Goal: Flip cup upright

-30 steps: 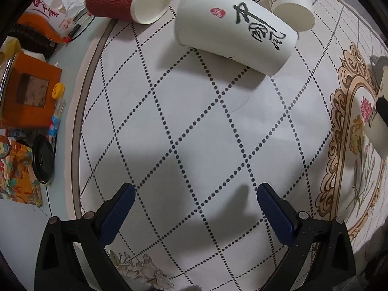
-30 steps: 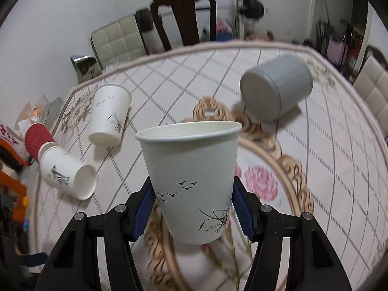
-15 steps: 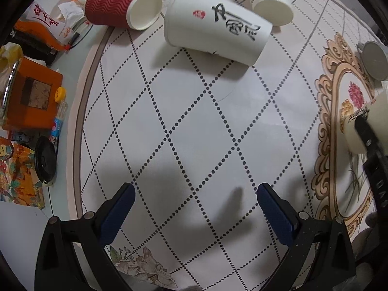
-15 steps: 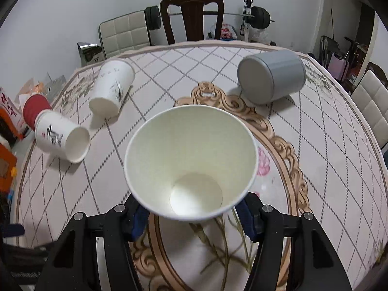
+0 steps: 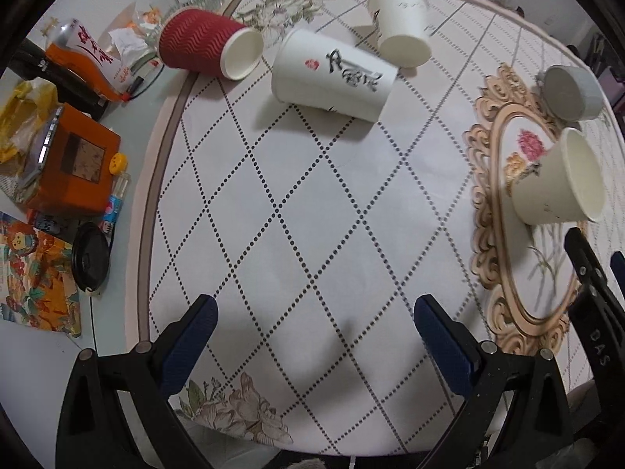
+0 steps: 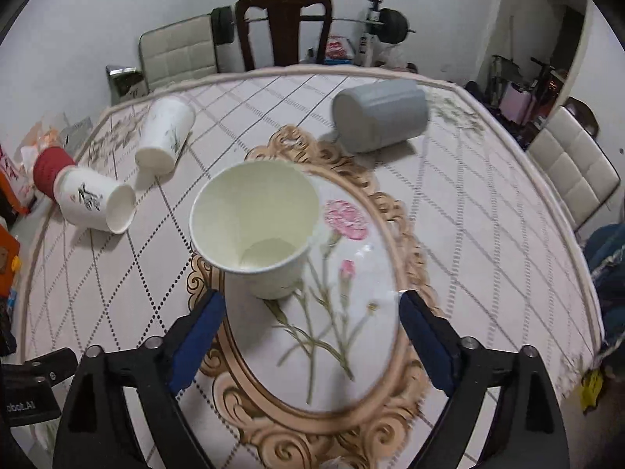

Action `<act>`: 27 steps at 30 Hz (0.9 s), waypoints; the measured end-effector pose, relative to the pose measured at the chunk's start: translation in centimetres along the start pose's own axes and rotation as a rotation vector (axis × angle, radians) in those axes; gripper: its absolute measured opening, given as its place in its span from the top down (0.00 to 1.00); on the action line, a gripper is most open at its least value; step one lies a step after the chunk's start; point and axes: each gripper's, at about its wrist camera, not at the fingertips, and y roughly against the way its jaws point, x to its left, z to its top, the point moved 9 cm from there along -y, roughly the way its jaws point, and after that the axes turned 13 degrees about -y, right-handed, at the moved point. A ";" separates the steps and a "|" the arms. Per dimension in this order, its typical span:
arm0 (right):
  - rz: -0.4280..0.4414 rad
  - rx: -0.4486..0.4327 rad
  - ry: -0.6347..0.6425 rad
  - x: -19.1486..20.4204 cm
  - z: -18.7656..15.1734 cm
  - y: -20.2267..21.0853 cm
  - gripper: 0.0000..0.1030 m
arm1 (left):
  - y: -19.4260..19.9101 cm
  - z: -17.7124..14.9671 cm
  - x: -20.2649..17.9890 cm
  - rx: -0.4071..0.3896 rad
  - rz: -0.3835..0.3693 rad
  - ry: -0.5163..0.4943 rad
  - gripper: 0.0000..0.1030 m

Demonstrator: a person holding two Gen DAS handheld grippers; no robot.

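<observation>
Standing upright on the tablecloth's (image 6: 488,234) oval flower medallion, just ahead of the right gripper (image 6: 310,330), jaws spread wide and apart from it: white paper cup (image 6: 258,230). Hovering over dotted diamonds, left gripper (image 5: 312,336), jaws likewise spread, holding nothing. Beyond, lying on their sides: calligraphy cup (image 6: 93,205), red ribbed cup (image 5: 209,49), 1 more white cup (image 6: 166,133), grey mug (image 6: 381,115).

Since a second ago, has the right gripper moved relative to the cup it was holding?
Yes. The right gripper has opened and backed off; the white cup now stands upright, apart from its jaws, on the oval floral medallion.
</observation>
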 end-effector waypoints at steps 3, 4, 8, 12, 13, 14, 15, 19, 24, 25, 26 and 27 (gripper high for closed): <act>-0.028 -0.017 -0.013 -1.2 0.6 2.3 0.02 | 1.8 -0.1 0.2 -0.037 -0.005 -0.006 0.00; -0.040 -0.025 -0.018 -1.8 0.8 3.5 0.02 | 2.4 -0.4 0.3 -0.052 -0.005 -0.008 0.00; -0.068 -0.048 -0.022 -3.3 1.6 7.5 0.01 | 6.1 -0.9 0.4 -0.117 -0.003 -0.012 0.00; -0.074 -0.080 -0.015 -4.7 2.2 12.9 0.01 | 10.0 -1.8 1.3 -0.189 -0.004 -0.008 0.00; -0.073 -0.086 -0.014 -4.9 2.3 14.0 0.01 | 11.2 -2.2 1.3 -0.207 -0.001 -0.006 0.00; -0.076 -0.096 -0.011 -5.3 2.4 15.8 0.01 | 12.6 -2.7 1.3 -0.228 0.006 -0.004 0.00; -0.069 -0.102 -0.009 -5.6 2.5 17.5 0.01 | 13.9 -3.2 1.3 -0.245 0.010 -0.004 0.00; -0.037 -0.131 0.004 -6.4 2.7 23.7 0.01 | 19.4 -5.4 1.3 -0.325 0.023 0.005 0.00; -0.002 -0.175 0.019 -7.3 2.3 30.4 0.01 | 25.0 -7.9 1.5 -0.407 0.058 0.015 0.00; 0.005 -0.180 0.021 -7.4 2.2 31.6 0.01 | 26.2 -8.5 1.6 -0.427 0.062 0.020 0.00; 0.011 -0.184 0.022 -7.5 2.1 32.5 0.01 | 27.1 -8.8 1.6 -0.441 0.067 0.022 0.00; 0.018 -0.190 0.022 -7.7 2.0 33.4 0.01 | 27.9 -9.2 1.6 -0.455 0.071 0.024 0.00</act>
